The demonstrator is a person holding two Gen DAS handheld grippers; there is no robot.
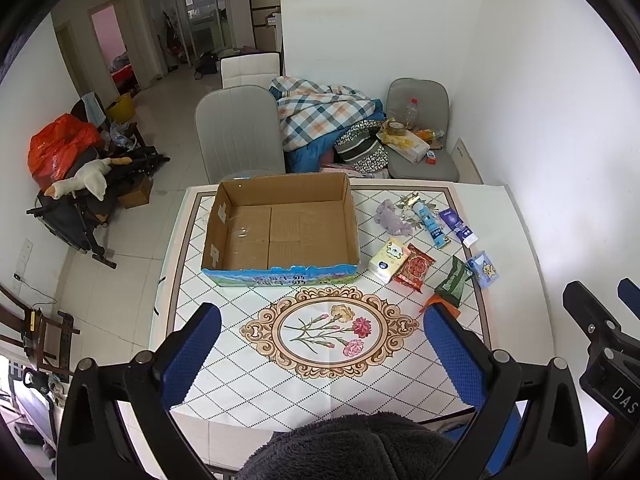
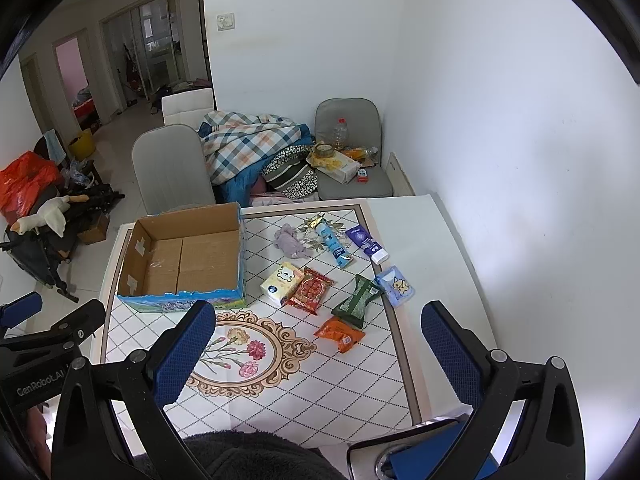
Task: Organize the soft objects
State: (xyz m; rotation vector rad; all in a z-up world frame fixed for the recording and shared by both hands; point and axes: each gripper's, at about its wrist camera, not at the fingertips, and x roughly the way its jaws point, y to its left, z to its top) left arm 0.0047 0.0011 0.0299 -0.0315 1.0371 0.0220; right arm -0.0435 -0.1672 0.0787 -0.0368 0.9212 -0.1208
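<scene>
An open, empty cardboard box [image 1: 280, 228] [image 2: 184, 256] stands on the patterned table [image 1: 224, 360] [image 2: 344, 392]. To its right lie a purple plush toy [image 1: 390, 216] [image 2: 290, 242], a white tissue pack [image 1: 388, 260] [image 2: 282, 282], a red snack pack [image 1: 414, 266] [image 2: 310, 290], a green pack [image 1: 454, 278] [image 2: 356, 300], an orange pack [image 2: 340, 334], a blue pouch [image 1: 484, 268] [image 2: 396, 290] and two tubes [image 1: 430, 222] [image 2: 366, 242]. My left gripper [image 1: 322, 320] is open above the near table. My right gripper [image 2: 318, 322] is open, above the orange pack.
A grey chair [image 1: 236, 132] stands behind the box. A checked quilt [image 1: 320, 112] and bags are piled behind the table. A second chair [image 1: 420, 128] holds a bottle and clutter. A white wall [image 2: 520, 160] is on the right. Dark fleece [image 1: 352, 448] lies at the near edge.
</scene>
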